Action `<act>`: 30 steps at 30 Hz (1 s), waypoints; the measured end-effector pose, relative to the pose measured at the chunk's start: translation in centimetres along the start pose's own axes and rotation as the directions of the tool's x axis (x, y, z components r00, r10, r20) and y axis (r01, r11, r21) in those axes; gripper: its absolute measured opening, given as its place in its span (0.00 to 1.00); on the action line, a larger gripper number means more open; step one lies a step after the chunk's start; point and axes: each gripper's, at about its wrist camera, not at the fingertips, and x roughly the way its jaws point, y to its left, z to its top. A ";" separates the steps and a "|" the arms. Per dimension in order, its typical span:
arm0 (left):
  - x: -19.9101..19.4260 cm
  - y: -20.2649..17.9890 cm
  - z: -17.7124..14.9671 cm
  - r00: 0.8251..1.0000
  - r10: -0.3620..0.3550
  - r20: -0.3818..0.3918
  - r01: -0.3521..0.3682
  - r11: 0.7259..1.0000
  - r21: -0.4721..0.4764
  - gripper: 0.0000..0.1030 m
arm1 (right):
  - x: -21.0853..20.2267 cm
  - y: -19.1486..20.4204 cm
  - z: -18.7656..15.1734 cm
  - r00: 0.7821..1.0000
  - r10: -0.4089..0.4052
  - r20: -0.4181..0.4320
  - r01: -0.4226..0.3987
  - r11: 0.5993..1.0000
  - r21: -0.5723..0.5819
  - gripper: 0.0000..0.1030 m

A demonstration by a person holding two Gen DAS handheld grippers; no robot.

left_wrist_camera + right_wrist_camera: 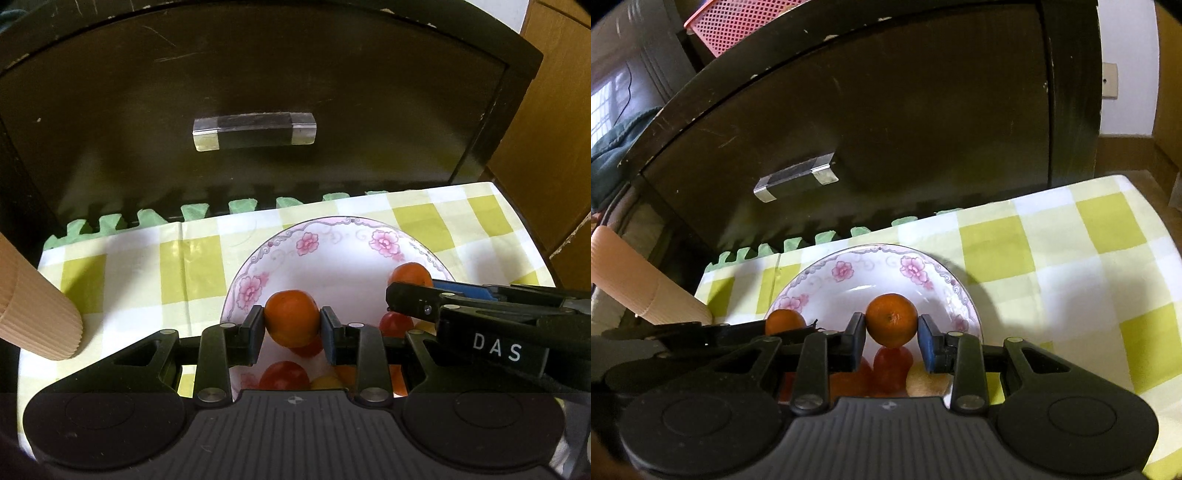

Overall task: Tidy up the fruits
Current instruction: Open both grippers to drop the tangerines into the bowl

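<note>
A white plate with pink flowers sits on the green-checked cloth. My left gripper is shut on a small orange and holds it over the plate. My right gripper is shut on another small orange over the same plate; it reaches in from the right in the left wrist view, with its orange showing behind its fingers. The left gripper's orange shows at the left in the right wrist view. Red tomatoes and a yellow fruit lie on the plate below the fingers.
A ribbed tan paper cup lies at the left on the checked cloth. A dark cabinet drawer with a clear handle stands right behind the table. A green foam mat edge shows under the cloth.
</note>
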 end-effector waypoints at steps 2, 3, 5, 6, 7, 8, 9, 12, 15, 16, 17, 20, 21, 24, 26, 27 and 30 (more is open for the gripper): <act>0.0 0.0 0.0 1.000 0.009 -0.001 -0.009 1.000 0.000 0.43 | 0.0 0.1 0.0 1.000 -0.004 0.001 0.004 1.000 -0.005 0.30; 0.0 -0.1 -0.1 1.000 0.016 0.000 -0.016 1.000 0.001 0.47 | -0.1 0.1 0.0 1.000 -0.006 0.001 0.006 1.000 -0.008 0.31; 0.0 0.0 -0.2 0.999 0.032 0.000 -0.032 0.999 0.000 0.54 | -0.1 0.1 0.0 1.000 -0.010 -0.001 0.010 1.000 -0.008 0.31; 0.0 0.0 -0.2 0.999 0.040 0.000 -0.040 0.999 -0.001 0.57 | -0.2 0.1 0.0 1.000 -0.012 0.000 0.012 1.000 -0.006 0.31; 0.0 0.1 -0.3 0.999 0.043 0.001 -0.043 0.999 -0.003 0.58 | -0.2 0.0 -0.1 1.000 -0.014 0.000 0.014 1.000 -0.004 0.31; 0.0 0.2 -0.3 0.999 0.040 0.001 -0.040 0.999 -0.007 0.58 | -0.2 0.0 -0.1 1.000 -0.019 0.001 0.019 1.000 -0.003 0.31; -0.1 0.3 -0.3 0.999 0.041 0.001 -0.041 0.999 -0.011 0.58 | -0.2 -0.1 -0.1 1.000 -0.023 0.002 0.023 1.000 -0.003 0.31; -0.5 0.2 -0.4 0.999 0.048 0.016 -0.048 0.999 -0.012 0.63 | -0.3 -0.2 -0.2 1.000 -0.024 0.002 0.024 1.000 -0.001 0.34; -1.1 0.1 -0.7 0.998 0.059 0.035 -0.059 0.998 -0.005 0.73 | -0.6 -0.2 -0.3 1.000 -0.023 0.013 0.023 1.000 0.005 0.35; -1.4 0.0 -0.8 0.997 0.061 0.042 -0.060 0.998 -0.003 0.75 | -0.8 -0.3 -0.4 1.000 -0.022 0.018 0.022 1.000 0.006 0.36; -1.7 0.0 -0.9 0.997 0.060 0.049 -0.060 0.998 -0.001 0.76 | -1.1 -0.3 -0.5 0.999 -0.023 0.022 0.022 1.000 0.007 0.37; -2.8 -0.6 -1.6 0.995 0.070 0.069 -0.071 0.997 0.009 0.79 | -2.4 -0.5 -1.0 0.999 -0.028 0.042 0.027 1.000 0.016 0.39; -3.2 -0.8 -1.9 0.994 0.082 0.076 -0.083 0.996 0.015 0.82 | -2.9 -0.5 -1.2 0.998 -0.029 0.047 0.029 0.999 0.019 0.40; -4.5 -1.4 -2.8 0.990 0.098 0.099 -0.102 0.994 0.027 0.83 | -4.4 -0.3 -2.1 0.998 -0.038 0.059 0.037 0.999 0.022 0.40; -5.2 -1.3 -3.4 0.989 0.098 0.112 -0.100 0.995 0.019 0.85 | -5.3 0.0 -2.7 0.996 -0.051 0.068 0.051 0.999 0.010 0.41; -5.6 -1.3 -3.7 0.988 0.097 0.118 -0.099 0.995 0.012 0.87 | -5.8 0.2 -3.0 0.996 -0.058 0.074 0.058 0.998 0.002 0.41; -6.7 -1.2 -4.6 0.986 0.103 0.132 -0.103 0.995 -0.001 0.90 | -7.2 0.9 -3.8 0.994 -0.071 0.085 0.073 0.997 -0.021 0.41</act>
